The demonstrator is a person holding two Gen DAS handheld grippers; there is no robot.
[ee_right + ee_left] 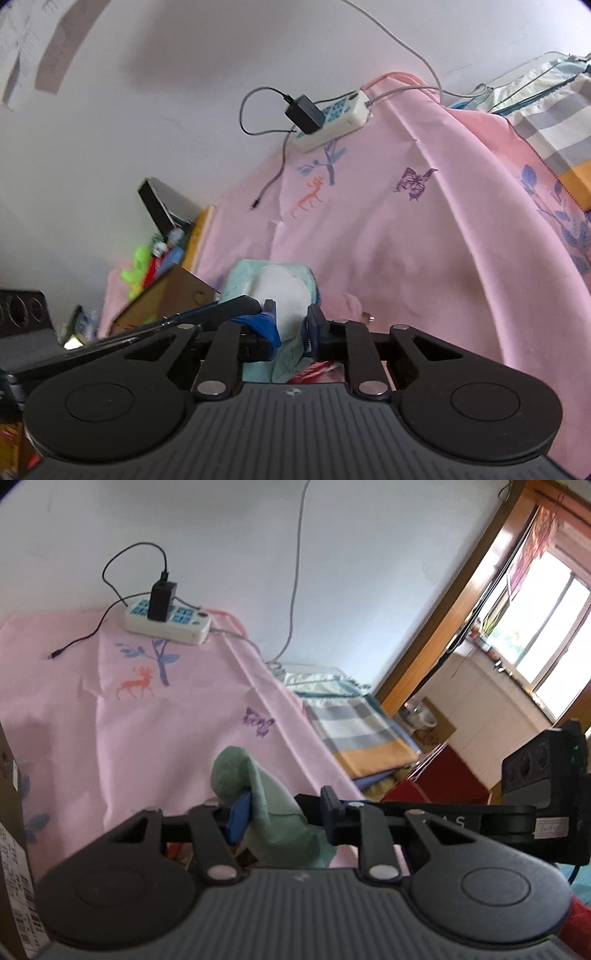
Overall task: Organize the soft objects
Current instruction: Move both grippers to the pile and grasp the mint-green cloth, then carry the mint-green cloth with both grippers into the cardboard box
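Observation:
My left gripper (284, 812) holds a green soft cloth (255, 794) between its blue pads, lifted above the pink sheet (147, 720). The cloth bunches up above the left finger and hangs down between the jaws. My right gripper (290, 325) is shut on a light blue and white soft toy (280, 288), held above the same pink sheet (406, 240). The other gripper's black body shows at the right edge of the left wrist view (539, 775).
A white power strip (166, 622) with a black charger and cables lies at the far end of the sheet by the wall. A cardboard box (166, 299) with bright toys (147, 266) stands left. Folded checked bedding (362, 734) lies to the right.

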